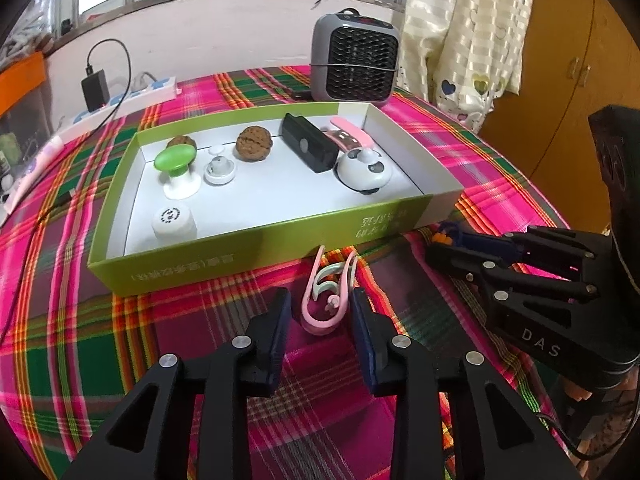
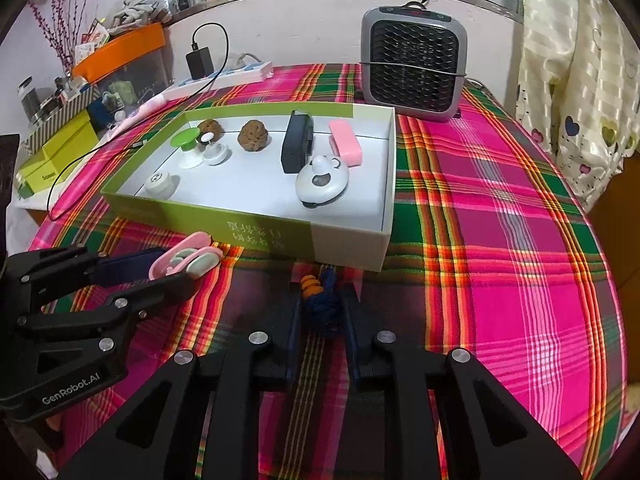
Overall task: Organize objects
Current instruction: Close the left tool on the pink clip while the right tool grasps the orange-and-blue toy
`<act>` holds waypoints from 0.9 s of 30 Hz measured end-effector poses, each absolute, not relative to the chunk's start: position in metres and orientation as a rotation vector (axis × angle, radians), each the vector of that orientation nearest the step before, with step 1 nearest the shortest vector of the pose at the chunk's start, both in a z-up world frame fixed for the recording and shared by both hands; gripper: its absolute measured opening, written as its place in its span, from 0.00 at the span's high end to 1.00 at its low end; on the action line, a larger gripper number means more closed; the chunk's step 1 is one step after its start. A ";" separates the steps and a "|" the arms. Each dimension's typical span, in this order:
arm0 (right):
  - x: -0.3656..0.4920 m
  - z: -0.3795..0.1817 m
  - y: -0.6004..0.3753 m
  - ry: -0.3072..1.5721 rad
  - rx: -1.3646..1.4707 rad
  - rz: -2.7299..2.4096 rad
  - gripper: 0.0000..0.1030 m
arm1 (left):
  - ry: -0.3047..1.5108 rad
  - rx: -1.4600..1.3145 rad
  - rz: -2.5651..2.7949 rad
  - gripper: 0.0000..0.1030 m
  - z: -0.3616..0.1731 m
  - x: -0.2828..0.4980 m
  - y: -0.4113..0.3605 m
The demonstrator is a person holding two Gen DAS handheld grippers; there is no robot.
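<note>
Nearest the left wrist camera, the left gripper (image 1: 320,312) is seen nearly closed around a pink-and-mint clip (image 1: 326,300) lying on the plaid tablecloth (image 1: 160,320); the pads appear to press its sides, though firm contact on the left pad cannot be confirmed. At about 3 o'clock from it, the right gripper (image 2: 322,308) is clamped tight on a small navy knotted cord with an orange bead (image 2: 320,300), its jaws almost fully together. Both items sit just short of the green-walled box (image 2: 240,220), presumably so each can be lifted over the near wall. Inside the box, at 12 o'clock, sorted pieces are spaced apart in rows: a white round cap (image 1: 173,222) nearest, a green-topped stand (image 1: 176,170), a panda-shaped gadget (image 1: 363,170), a black case (image 1: 310,144), two walnuts (image 1: 253,144) and a pink case (image 2: 346,146). Free floor remains in the middle of the box, probably for the two held items. Farther back stands a grey fan heater (image 1: 354,64).
</note>
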State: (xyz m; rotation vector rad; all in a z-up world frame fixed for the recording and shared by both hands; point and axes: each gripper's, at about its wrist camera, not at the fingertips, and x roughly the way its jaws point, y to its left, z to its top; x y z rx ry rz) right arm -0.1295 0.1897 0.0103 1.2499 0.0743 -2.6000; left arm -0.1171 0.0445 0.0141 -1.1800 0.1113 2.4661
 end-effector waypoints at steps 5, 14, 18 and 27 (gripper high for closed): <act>-0.131 0.010 0.191 0.060 1.253 -2.598 0.80 | 0.126 -1.191 2.458 0.70 0.015 -0.120 0.050; -0.134 0.011 0.187 0.088 1.251 -2.596 0.76 | 0.132 -1.189 2.480 0.69 0.014 -0.122 0.052; -0.135 0.011 0.186 0.093 1.250 -2.601 0.75 | 0.131 -1.197 2.493 0.70 0.015 -0.123 0.053; -0.134 0.010 0.186 0.085 1.249 -2.597 0.75 | 0.149 -1.198 2.527 0.78 0.014 -0.122 0.054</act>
